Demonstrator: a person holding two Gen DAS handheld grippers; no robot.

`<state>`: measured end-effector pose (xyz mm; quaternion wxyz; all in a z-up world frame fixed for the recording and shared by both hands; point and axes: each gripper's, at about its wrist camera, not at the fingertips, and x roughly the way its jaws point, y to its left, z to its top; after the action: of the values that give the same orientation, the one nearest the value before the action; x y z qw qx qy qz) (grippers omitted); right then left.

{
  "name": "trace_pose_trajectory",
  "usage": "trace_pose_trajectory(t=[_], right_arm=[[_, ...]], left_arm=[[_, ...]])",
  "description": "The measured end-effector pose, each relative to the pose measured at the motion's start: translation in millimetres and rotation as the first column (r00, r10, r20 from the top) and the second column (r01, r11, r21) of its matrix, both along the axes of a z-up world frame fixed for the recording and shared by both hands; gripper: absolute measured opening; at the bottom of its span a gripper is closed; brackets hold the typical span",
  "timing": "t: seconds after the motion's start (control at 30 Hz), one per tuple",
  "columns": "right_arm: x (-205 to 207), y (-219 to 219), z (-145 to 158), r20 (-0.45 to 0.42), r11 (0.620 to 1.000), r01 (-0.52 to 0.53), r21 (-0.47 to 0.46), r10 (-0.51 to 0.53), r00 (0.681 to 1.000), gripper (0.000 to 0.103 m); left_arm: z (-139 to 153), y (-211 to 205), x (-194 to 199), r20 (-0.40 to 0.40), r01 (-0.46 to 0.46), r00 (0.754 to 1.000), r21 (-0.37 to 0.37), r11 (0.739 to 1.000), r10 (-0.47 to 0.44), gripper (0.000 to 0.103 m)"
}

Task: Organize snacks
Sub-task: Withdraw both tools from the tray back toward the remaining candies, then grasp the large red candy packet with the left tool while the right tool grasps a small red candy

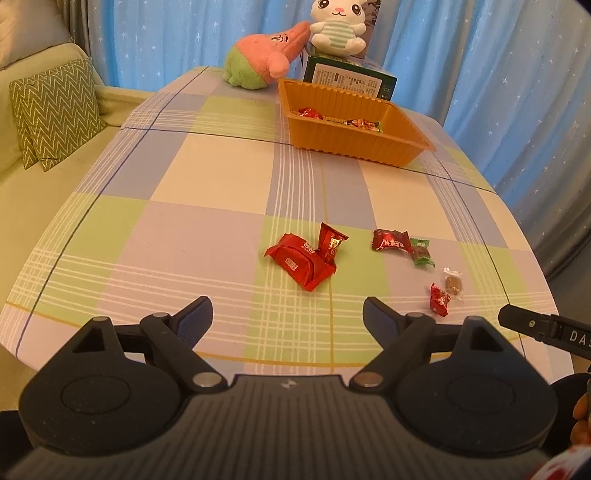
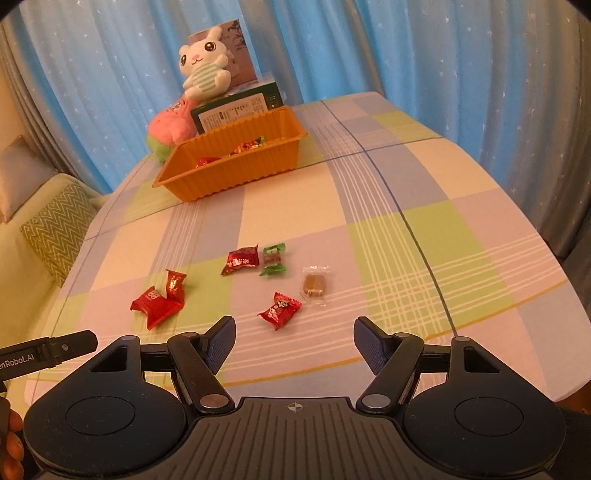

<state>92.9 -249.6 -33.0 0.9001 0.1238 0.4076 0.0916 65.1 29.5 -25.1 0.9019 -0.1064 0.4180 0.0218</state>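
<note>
1. The loose snacks lie on the checked tablecloth (image 2: 424, 177) ahead of my fingers. In my left view a big red packet (image 1: 301, 264) sits at 12 o'clock with a smaller red candy (image 1: 331, 242) leaning on it. At 1 o'clock lie a dark red candy (image 1: 390, 240) touching a green candy (image 1: 421, 252), then a clear-wrapped brown sweet (image 1: 453, 282) just beside a small red candy (image 1: 439, 300).
2. The orange tray (image 1: 354, 138) stands far off at 12 o'clock, well apart from the loose pieces. It holds a few wrapped candies — its near wall hides most of them, so I cannot tell how many.
3. My left gripper (image 1: 288, 314) has its jaws spread wide with nothing between them. My right gripper (image 2: 294, 341) is likewise parted and empty, with the small red candy just beyond it.
4. Each view catches only the tip of the other gripper at its edge; the lettering is cut off.
5. Bare cloth lies all around the snacks. The table's near edge curves just under my fingers.
6. Behind the tray: a green box (image 1: 351, 79), a white rabbit plush (image 1: 338, 27) on top, a pink plush (image 1: 266, 61) beside it. Blue starred curtains (image 2: 443, 55) back the room — a green sofa with a zigzag cushion (image 1: 55, 110) sits at 10 o'clock.
</note>
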Motion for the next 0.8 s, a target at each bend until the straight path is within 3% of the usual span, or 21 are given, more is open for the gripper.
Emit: trace_pose_trajectory(t=[0.53,0.67,0.8], right_arm=[[30.0,19.7,-38.4,-0.022,1.000,-0.013,0.013,0.013,1.000,0.070],[41.5,24.9,-49.5,-0.031,1.000,-0.017,0.025,0.018,0.999,0.056],[50.6,28.7,-57.5,-0.029,1.000,-0.012,0.028,0.013,0.999,0.051]], left_arm=[[-26.5,3.6,23.4,-0.029,-0.008,1.000,-0.009,1.000,0.008,0.087],[-30.6,5.1,29.7,-0.031,-0.008,0.999,-0.006,1.000,0.008,0.087],[-34.1,6.0,33.5,-0.036,-0.006,0.999,-0.010,1.000,0.005,0.087]])
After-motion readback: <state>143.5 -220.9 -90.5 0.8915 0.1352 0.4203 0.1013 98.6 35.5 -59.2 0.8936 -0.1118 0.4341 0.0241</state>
